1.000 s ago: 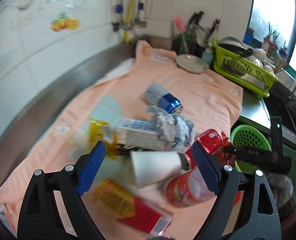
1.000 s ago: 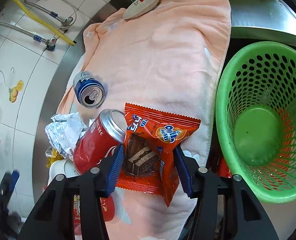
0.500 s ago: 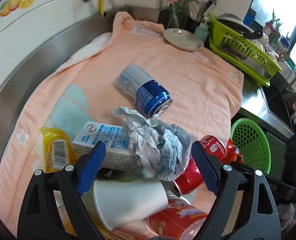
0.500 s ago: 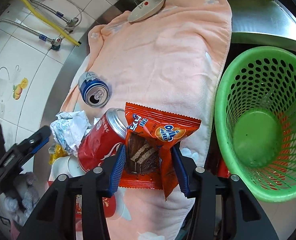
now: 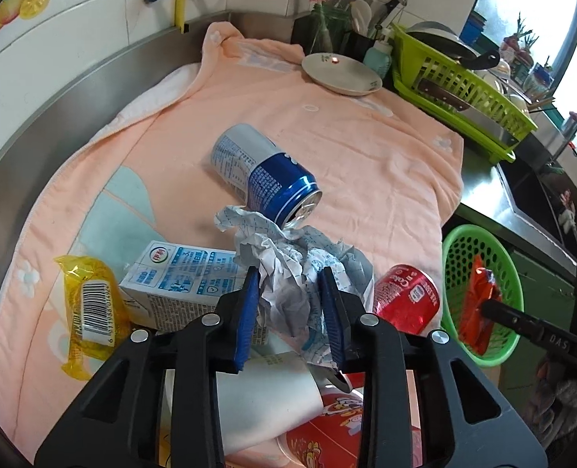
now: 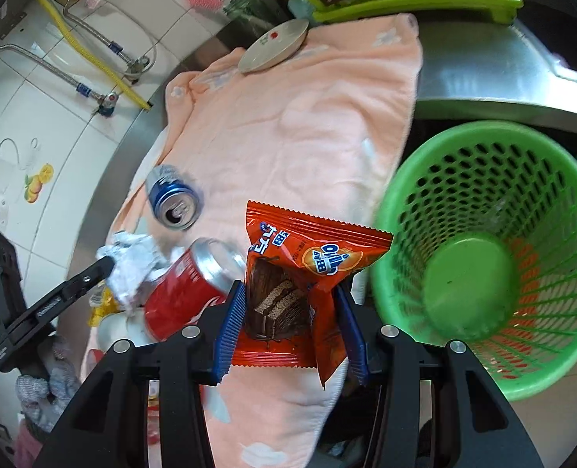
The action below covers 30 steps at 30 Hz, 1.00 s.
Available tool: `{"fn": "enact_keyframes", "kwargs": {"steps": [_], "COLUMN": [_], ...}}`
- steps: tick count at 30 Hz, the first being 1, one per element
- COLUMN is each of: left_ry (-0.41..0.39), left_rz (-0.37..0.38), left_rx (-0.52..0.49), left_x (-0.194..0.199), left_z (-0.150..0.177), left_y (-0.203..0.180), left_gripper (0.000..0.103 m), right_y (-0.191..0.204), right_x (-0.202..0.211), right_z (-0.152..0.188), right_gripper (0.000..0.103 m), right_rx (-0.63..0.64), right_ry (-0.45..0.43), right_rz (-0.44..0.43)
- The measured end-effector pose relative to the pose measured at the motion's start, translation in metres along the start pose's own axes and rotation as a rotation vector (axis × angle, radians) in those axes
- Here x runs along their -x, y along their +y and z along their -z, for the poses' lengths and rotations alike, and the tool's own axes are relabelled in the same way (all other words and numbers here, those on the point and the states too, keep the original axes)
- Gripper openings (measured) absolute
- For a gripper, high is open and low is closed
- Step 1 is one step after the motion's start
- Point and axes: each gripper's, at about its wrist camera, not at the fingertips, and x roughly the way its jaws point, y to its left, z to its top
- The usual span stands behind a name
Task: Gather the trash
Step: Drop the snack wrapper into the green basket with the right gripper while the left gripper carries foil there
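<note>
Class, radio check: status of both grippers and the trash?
Left gripper shut on crumpled paper. Right gripper shut on orange snack wrapper, beside green basket. Cans, carton remain on towel.

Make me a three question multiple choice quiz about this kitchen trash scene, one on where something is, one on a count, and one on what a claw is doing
1. Where does the plate sit?
A. inside the green basket
B. at the far end of the peach towel
C. on top of the milk carton

2. How many drink cans lie on the towel?
A. two
B. four
C. none

3. What is the left claw doing?
A. hanging open over the plate
C. shut on the crumpled paper
B. shut on the blue can

Answers:
1. B, the plate rests on the towel near the knife holder.
2. A, only a blue can and a red can show.
3. C, its blue pads press the paper from both sides, while the right claw grips the orange snack wrapper.
</note>
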Motion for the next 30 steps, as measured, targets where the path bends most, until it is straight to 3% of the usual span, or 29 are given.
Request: {"fn": "enact_keyframes", "kwargs": {"steps": [9, 14, 16, 30], "left_ry": [-0.099, -0.141, -0.144, -0.092], "left_rz": [0.042, 0.089, 0.107, 0.214], "left_rx": [0.005, -0.039, -0.061, -0.215], "left_x": [0.045, 0.066, 0.069, 0.045], "left_z": [-0.009, -0.012, -0.012, 0.010], "left_y": [-0.008, -0.037, -0.051, -0.169], "left_gripper": [0.028, 0.028, 0.028, 0.028], "right_y": [-0.042, -0.072, -0.082, -0.109], "right_x": [0.020, 0.029, 0.034, 0.102], "right_z": [-0.008, -0.011, -0.011, 0.017], "right_gripper": [0.046, 0.055, 0.063, 0.079], "right_rx": [0.013, -0.011, -0.019, 0.018], "right_ry": [-0.057, -0.069, -0.080, -0.161], "right_rz": [0.176, 0.240, 0.253, 0.296]}}
